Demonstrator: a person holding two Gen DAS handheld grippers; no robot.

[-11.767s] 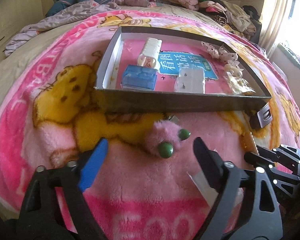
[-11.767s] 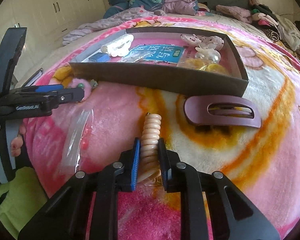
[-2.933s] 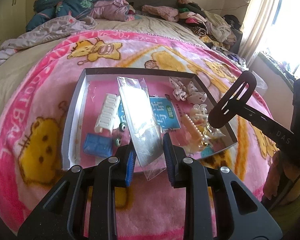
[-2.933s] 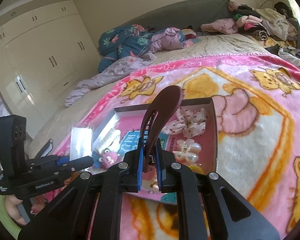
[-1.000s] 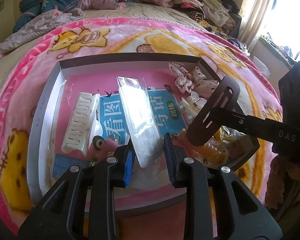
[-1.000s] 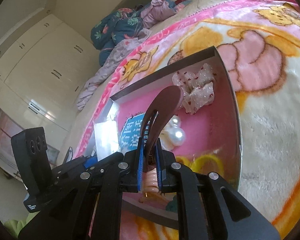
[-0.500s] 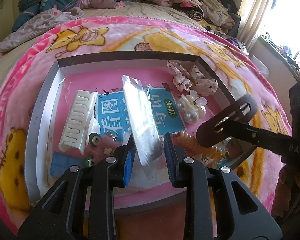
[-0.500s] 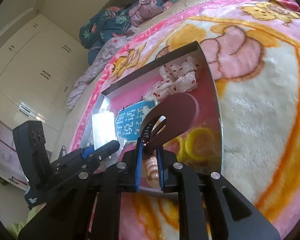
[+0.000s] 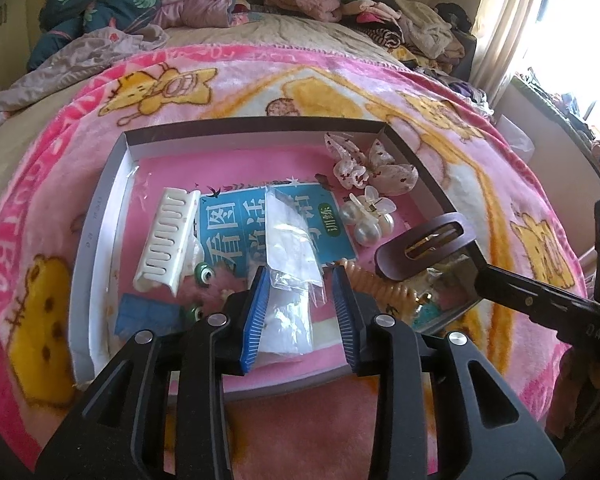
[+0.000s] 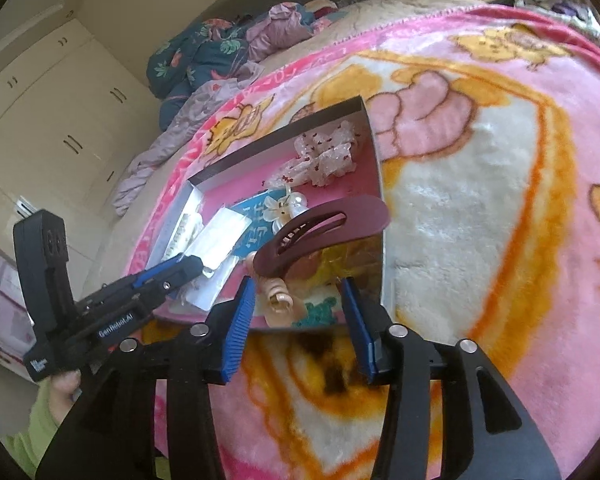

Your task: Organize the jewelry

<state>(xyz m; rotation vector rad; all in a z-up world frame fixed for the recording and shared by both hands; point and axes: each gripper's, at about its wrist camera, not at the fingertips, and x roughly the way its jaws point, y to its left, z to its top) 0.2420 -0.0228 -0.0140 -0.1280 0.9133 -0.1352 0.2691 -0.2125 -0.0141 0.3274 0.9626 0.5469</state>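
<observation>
Jewelry and hair pieces lie in a shallow grey cardboard box lid [image 9: 100,216] with a pink floor, which rests on a pink cartoon-print fleece blanket [image 9: 460,148] spread over a bed. At the lid's left side sit a white ribbed plastic hair claw [image 9: 166,240] and a small blue box [image 9: 146,314], with a fuzzy pink clip with green bead eyes [image 9: 216,280] beside them. In the middle, a clear plastic sleeve [image 9: 290,240] lies over a blue printed card [image 9: 236,224]; the left tongs [image 9: 300,312] stand with their blue pads apart on either side of the sleeve's near end, and a grip on it cannot be made out. Further right are a white fabric bow with red dots [image 9: 370,166], a pearl flower clip [image 9: 370,218] and a peach spiral hair tie [image 9: 380,284]. A dark maroon oval hair clip [image 10: 324,232] sits tilted over the lid's near right corner, beyond the right tongs [image 10: 298,326], whose pads are spread wide and hold nothing.
</observation>
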